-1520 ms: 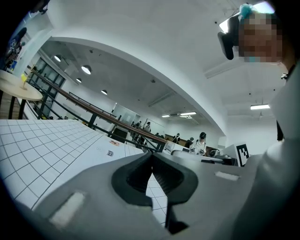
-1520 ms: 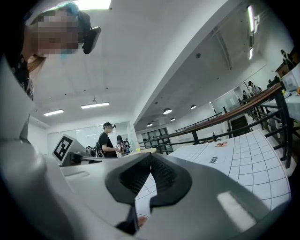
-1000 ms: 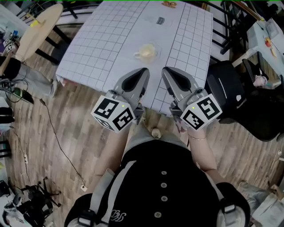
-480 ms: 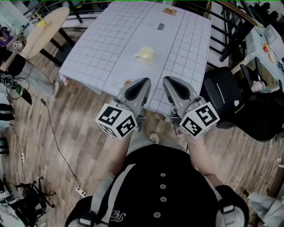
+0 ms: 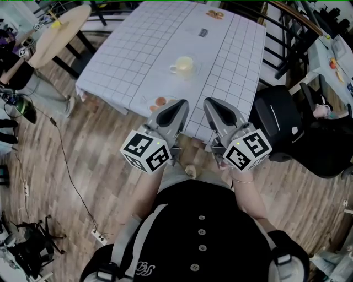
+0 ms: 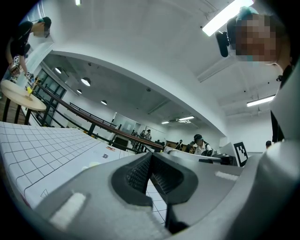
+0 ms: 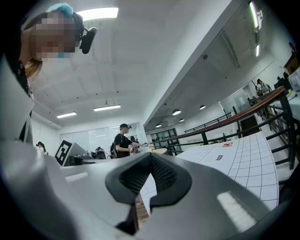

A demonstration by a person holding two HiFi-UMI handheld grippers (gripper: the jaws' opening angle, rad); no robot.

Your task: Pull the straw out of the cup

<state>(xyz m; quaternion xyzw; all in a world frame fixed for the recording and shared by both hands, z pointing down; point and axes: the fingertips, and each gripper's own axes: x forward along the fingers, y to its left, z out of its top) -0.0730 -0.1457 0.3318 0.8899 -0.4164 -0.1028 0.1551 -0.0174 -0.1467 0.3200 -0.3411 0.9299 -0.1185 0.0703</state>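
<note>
A cream cup (image 5: pixel 183 65) with a handle stands near the middle of the white gridded table (image 5: pixel 138 49). At this distance I cannot make out a straw in it. My left gripper (image 5: pixel 180 104) and right gripper (image 5: pixel 209 103) hang side by side over the table's front edge, pointing level toward the cup and well short of it. Both are shut with nothing between the jaws. In the left gripper view the ribbed pads (image 6: pixel 140 172) meet, and in the right gripper view the pads (image 7: pixel 161 174) meet too.
Small orange bits (image 5: pixel 160 102) lie on the cloth just left of my left gripper. A small dark item (image 5: pixel 202 32) and an orange thing (image 5: pixel 214 15) sit at the far side. A black chair (image 5: pixel 278 118) stands right of the table, a round wooden table (image 5: pixel 58 30) at left.
Both grippers have slid slightly lower in the head view, back toward the table's front edge, uncovering the orange bits. Both stayed shut and empty.
</note>
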